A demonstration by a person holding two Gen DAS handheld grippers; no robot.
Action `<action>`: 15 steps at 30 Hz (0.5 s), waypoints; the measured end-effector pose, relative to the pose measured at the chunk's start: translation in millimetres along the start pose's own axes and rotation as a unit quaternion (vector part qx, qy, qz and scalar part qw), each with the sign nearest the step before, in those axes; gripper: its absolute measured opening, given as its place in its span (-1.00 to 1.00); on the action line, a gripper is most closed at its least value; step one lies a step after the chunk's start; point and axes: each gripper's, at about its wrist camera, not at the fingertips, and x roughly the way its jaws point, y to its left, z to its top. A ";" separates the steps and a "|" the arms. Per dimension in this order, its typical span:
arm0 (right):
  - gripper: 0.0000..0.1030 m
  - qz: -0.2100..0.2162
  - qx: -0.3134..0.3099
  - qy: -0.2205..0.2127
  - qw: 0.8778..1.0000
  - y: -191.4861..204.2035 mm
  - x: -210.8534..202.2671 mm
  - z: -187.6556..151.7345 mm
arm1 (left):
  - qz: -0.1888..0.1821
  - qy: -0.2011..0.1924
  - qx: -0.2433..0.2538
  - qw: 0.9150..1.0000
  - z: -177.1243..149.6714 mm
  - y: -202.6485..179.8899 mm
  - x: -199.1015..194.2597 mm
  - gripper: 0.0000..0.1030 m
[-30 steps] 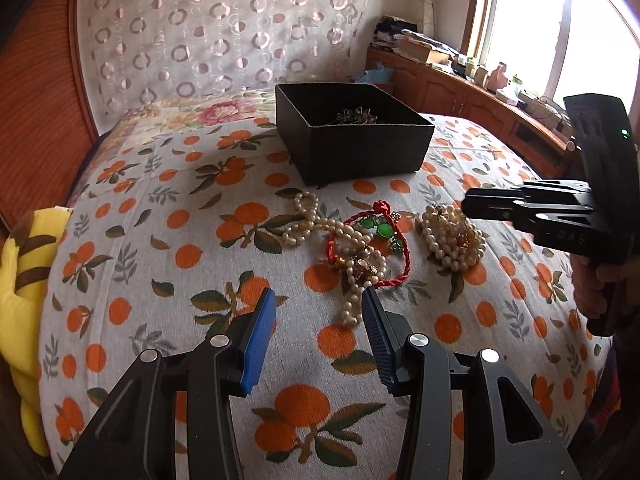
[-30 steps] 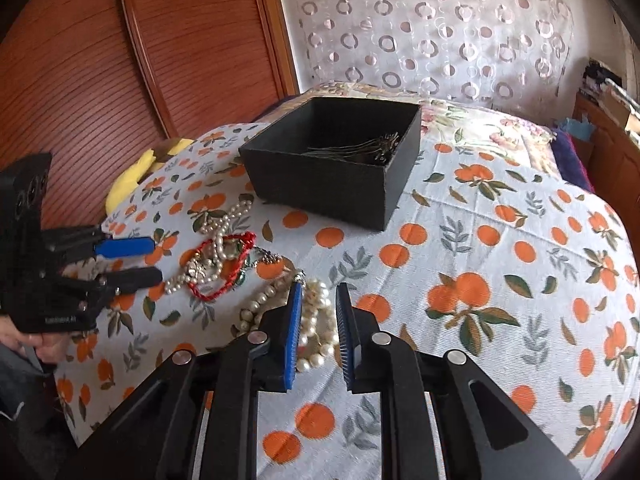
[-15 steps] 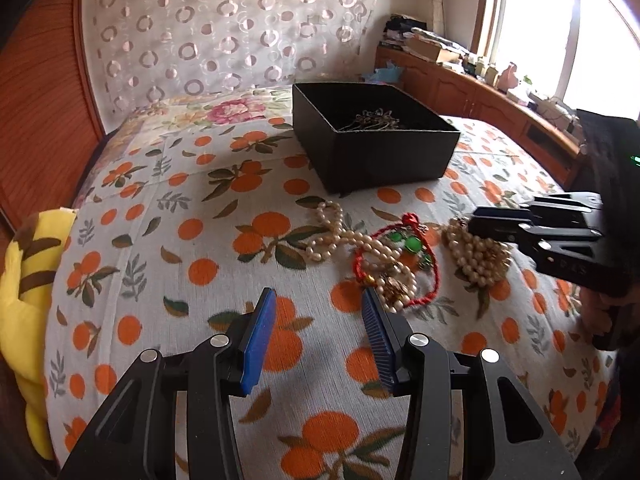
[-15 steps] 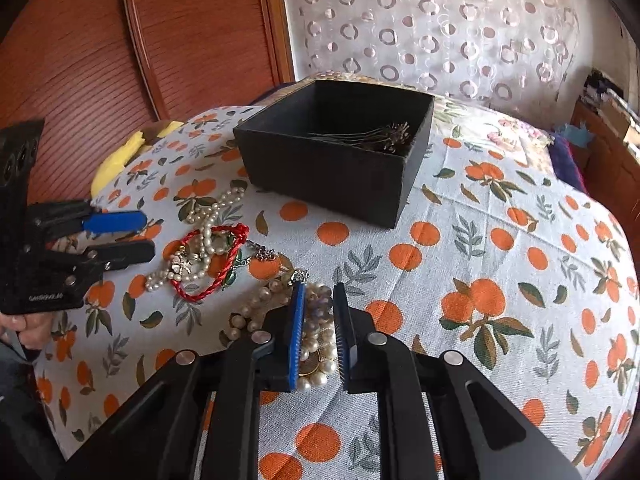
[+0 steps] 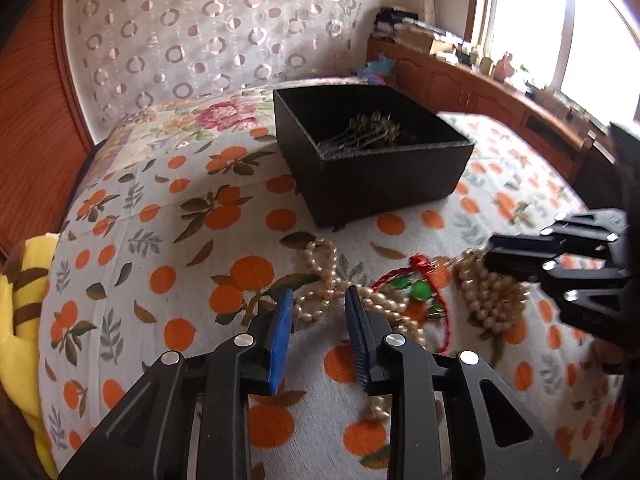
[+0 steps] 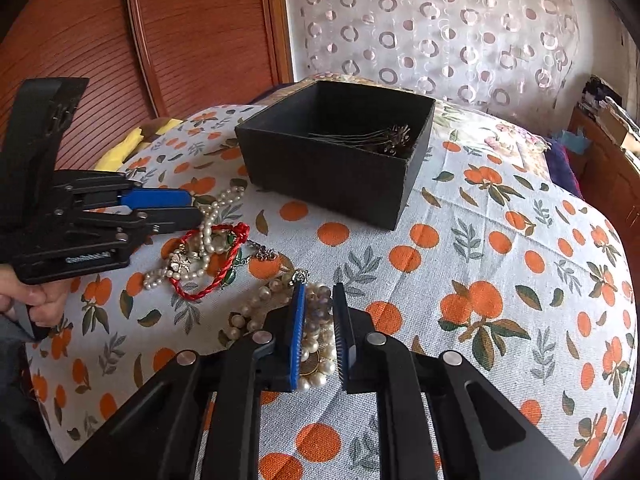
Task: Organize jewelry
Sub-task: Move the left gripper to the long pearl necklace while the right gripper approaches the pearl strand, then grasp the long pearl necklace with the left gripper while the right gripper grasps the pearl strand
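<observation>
A black open box [image 5: 372,160] [image 6: 336,152] with metal hairpins inside stands on the orange-print bedspread. In front of it lie a long pearl necklace [image 5: 320,276] [image 6: 212,216], a red cord bracelet with green stones [image 5: 420,292] [image 6: 212,264] and a bunched pearl strand [image 5: 488,296] [image 6: 312,320]. My left gripper [image 5: 318,300] [image 6: 188,208] is open, its fingers either side of the long pearl necklace. My right gripper [image 6: 318,292] [image 5: 492,252] is open a little, its fingers straddling the bunched pearl strand.
A yellow striped plush [image 5: 20,320] lies at the bed's left edge. A wooden headboard panel [image 6: 120,40] and patterned curtain [image 5: 200,40] stand behind. A wooden cabinet [image 5: 500,92] with clutter runs under the window at the right.
My left gripper has moved forward and right until the long pearl necklace lies between its fingers. My right gripper has lowered further over the bunched pearls, its gap about the same.
</observation>
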 end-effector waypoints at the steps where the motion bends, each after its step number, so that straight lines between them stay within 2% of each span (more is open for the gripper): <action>1: -0.70 -0.001 -0.001 0.000 1.000 -0.5 -0.4 -0.2 | 0.007 -0.008 0.010 1.000 -0.6 -2.4 0.1 -0.51; 5: -0.70 0.000 0.000 0.000 1.000 -1.7 -1.1 -0.6 | 0.005 -0.012 0.006 1.000 -1.5 -0.7 0.9 -0.51; 6: -0.70 0.000 0.001 0.000 1.000 -1.9 -1.0 -0.5 | 0.005 -0.012 0.006 1.000 -1.6 0.0 1.1 -0.57; 7: -0.70 0.000 0.001 0.000 1.000 -0.8 -0.5 -1.0 | 0.006 -0.013 0.005 1.000 -1.9 0.9 1.2 -0.73; 11: -0.70 0.000 0.001 0.000 1.000 -0.7 -0.3 -1.1 | 0.007 -0.014 0.007 1.000 -3.6 1.7 0.3 -0.82; 13: -0.70 0.001 0.001 0.000 1.000 -0.7 -0.4 -1.2 | 0.010 -0.019 0.003 1.000 -5.1 3.5 -4.3 -0.93; 15: -0.70 0.001 0.002 0.000 1.000 -1.1 -0.2 -1.1 | 0.012 -0.024 0.000 1.000 -6.4 5.3 -10.9 -0.93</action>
